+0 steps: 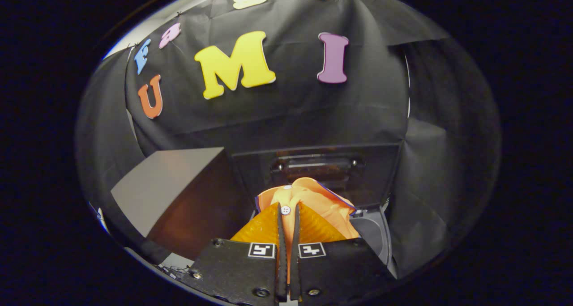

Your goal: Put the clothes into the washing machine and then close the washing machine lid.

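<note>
Orange garment [313, 198] with a white button [285, 210] and a dark blue edge is pinched in the claw [288, 218]. Both fingers [264, 227] press on the cloth, narrow gap, fabric bunched up just ahead of the tips. Garment hangs above the washing machine [374, 232], whose grey opening shows just right of the fingers. The dark raised lid [313, 165] stands upright beyond the garment, a handle recess in its face. A grey-topped box [174, 185] sits left of the machine, near it. Black cloth wall [286, 113] behind everything.
</note>
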`<state>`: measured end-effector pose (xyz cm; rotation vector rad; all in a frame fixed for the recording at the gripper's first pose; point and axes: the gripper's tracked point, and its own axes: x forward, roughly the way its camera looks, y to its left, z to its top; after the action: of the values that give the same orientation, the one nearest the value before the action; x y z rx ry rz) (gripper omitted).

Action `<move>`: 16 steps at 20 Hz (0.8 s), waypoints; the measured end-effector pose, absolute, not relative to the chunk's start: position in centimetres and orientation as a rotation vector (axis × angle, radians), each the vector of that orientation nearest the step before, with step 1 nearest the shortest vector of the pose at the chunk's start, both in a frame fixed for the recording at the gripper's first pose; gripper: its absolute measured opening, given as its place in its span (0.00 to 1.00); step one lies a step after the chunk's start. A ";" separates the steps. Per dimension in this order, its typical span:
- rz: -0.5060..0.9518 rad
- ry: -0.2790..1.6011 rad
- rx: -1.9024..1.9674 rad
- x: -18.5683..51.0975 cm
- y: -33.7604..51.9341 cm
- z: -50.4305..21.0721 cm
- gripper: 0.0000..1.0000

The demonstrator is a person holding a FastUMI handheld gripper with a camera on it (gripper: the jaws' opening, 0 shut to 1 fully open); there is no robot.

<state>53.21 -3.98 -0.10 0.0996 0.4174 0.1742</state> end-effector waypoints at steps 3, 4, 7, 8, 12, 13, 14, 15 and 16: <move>0.139 0.537 0.090 54.8 -4.5 -6.0 0.06; 0.127 0.571 0.094 55.6 -4.7 -8.1 0.06; 0.085 0.722 0.088 55.2 -5.7 -13.5 0.06; 0.066 0.761 0.078 55.5 -6.0 -15.3 0.06; 0.026 0.885 0.080 54.2 -6.8 -19.4 0.06; 0.018 0.912 0.069 54.0 -7.1 -19.7 0.06; 0.013 0.933 0.068 53.7 -7.1 -19.9 0.07; 0.007 0.941 0.073 53.7 -7.0 -19.8 0.08; 0.005 0.940 0.077 53.7 -7.1 -19.7 0.08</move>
<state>53.67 -7.07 -19.69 0.0774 0.9397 0.0055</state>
